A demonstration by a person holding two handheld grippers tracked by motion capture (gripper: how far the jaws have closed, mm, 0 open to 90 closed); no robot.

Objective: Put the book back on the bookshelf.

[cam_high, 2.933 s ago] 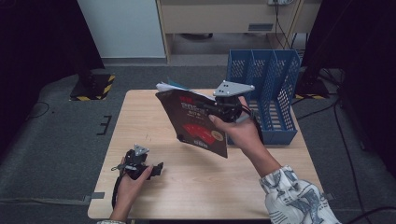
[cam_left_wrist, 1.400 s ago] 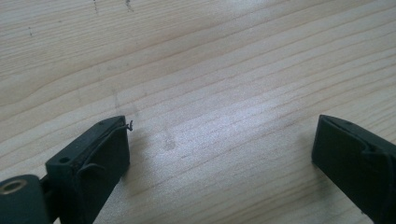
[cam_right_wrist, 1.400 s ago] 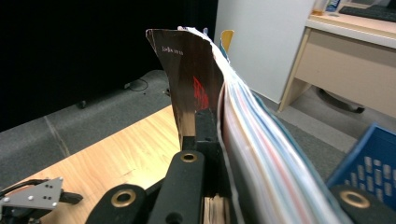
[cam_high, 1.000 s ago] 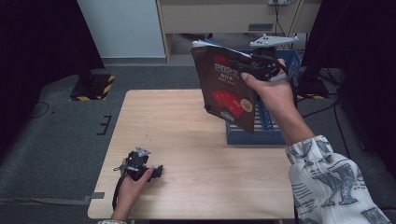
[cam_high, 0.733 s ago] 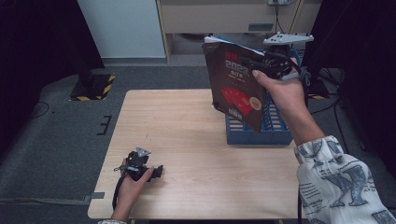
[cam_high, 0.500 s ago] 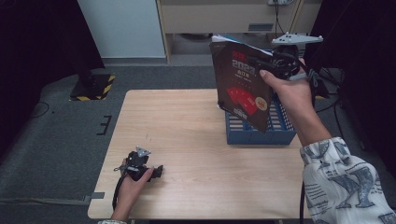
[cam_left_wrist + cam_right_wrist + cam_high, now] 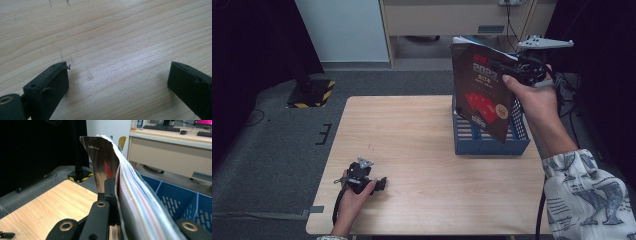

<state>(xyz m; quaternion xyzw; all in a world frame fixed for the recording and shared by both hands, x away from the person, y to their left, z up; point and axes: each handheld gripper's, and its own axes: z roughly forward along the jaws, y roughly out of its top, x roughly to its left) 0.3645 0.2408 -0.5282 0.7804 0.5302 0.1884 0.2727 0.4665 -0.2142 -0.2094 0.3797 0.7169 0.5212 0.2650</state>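
A thick magazine (image 7: 482, 100) with a dark cover and red print hangs upright in the air, its lower corner over the blue file rack (image 7: 492, 145). My right gripper (image 7: 507, 67) is shut on its upper right edge, high above the rack's far end. In the right gripper view one black jaw presses the cover of the magazine (image 7: 130, 202) and the pages hide the other jaw. My left gripper (image 7: 379, 184) lies on the wooden table (image 7: 412, 130) at the front left. Its jaws (image 7: 120, 72) stand wide open over bare wood.
The rack (image 7: 172, 195) has several slots and stands at the table's right edge. Behind the table are a beige cabinet (image 7: 452, 17) and a white panel (image 7: 339, 30). A yellow-and-black striped stand foot (image 7: 312, 95) sits on the grey floor at the left.
My right gripper has carried the magazine from over the table's middle up and to the right, above the blue rack. The left gripper has stayed where it was.
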